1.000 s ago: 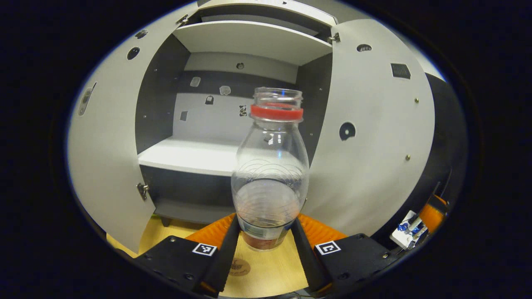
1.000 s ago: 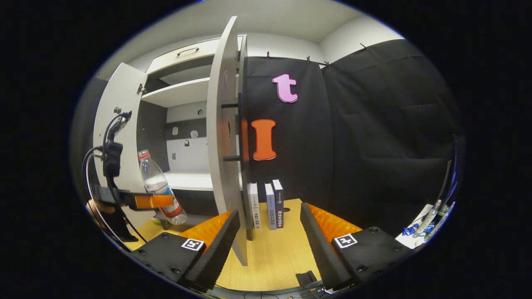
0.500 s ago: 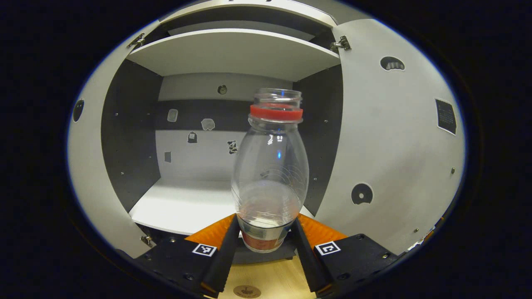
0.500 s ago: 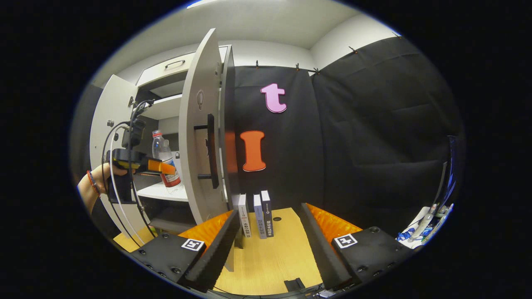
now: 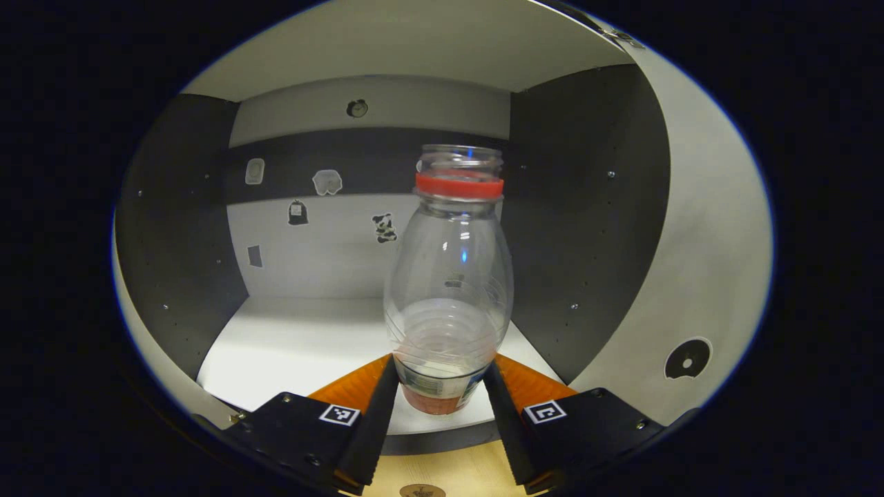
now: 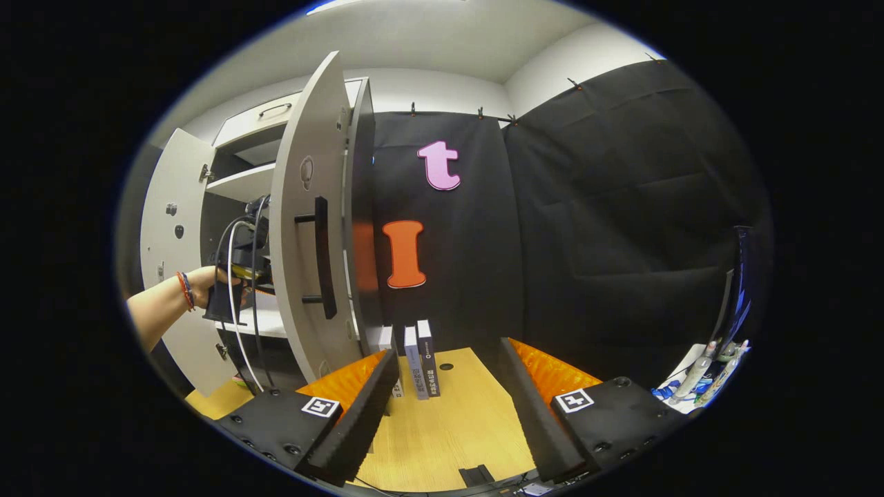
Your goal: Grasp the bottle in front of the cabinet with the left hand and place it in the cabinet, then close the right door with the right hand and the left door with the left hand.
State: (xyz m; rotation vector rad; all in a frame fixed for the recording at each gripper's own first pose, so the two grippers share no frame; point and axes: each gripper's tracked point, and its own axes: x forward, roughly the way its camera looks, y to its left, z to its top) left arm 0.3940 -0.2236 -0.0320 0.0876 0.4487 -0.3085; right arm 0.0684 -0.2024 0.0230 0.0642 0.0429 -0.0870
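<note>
The left claw [image 5: 442,400] is clamped on the base of the upright bottle [image 5: 449,290], held over the cabinet shelf [image 5: 290,345]. The right claw [image 6: 449,407] stands apart above the desk [image 6: 449,435].

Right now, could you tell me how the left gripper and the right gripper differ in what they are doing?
The left gripper is shut on the clear plastic bottle with the red neck ring; the right gripper is open and holds nothing. The left gripper reaches into the grey cabinet over its white shelf; the right gripper hangs outside over the wooden table, beside the open right door. Both point forward, roughly level.
</note>
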